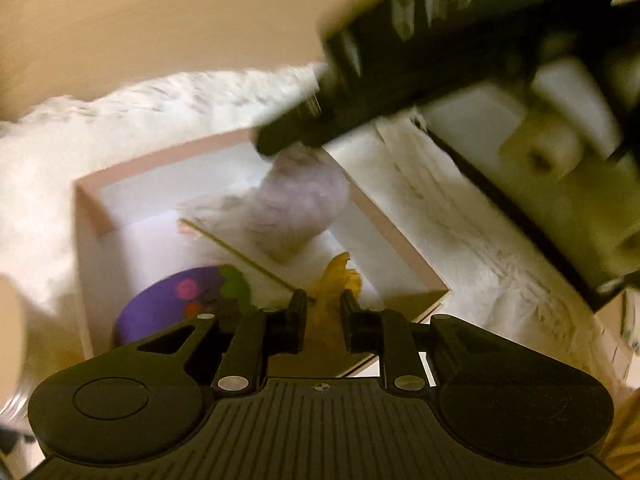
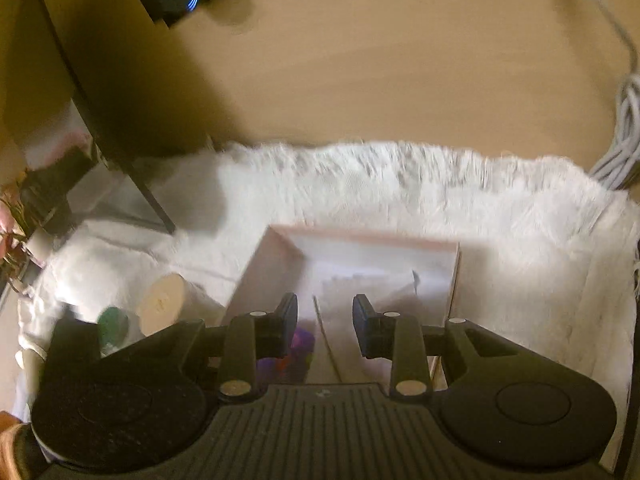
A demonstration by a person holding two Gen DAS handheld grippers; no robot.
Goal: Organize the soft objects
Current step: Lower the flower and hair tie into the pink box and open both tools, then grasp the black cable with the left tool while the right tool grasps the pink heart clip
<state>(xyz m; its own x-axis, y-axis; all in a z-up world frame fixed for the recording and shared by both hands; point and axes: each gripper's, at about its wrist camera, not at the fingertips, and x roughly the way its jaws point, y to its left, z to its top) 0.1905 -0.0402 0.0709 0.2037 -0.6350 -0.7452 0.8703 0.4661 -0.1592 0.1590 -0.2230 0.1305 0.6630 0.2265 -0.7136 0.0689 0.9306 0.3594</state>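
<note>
- Two grippers are working over the box point(image 1: 96, 208), which is sitting on a white shaggy rug point(image 2: 400, 184).
- Left gripper point(image 1: 322, 312) is hovering at the box's near edge, jaws narrowly parted around a yellow plush point(image 1: 340, 276); firm contact is unclear.
- Right gripper point(image 2: 325, 320) is hanging above the box, jaws moderately open, gripping nothing.
- Lavender plush point(image 1: 296, 208) is sitting inside the box near its far wall; purple plush point(image 1: 168, 304) is lying in the near corner.
- Each plush is looking light, squashy and non-slippery; pinching a thick fold mid-body is likely working best.
- Box walls are looking thin and may be catching a jaw; open room is lying in the box's middle, while a dark stand point(image 2: 120, 152) is crowding the rug beyond its left side.
</note>
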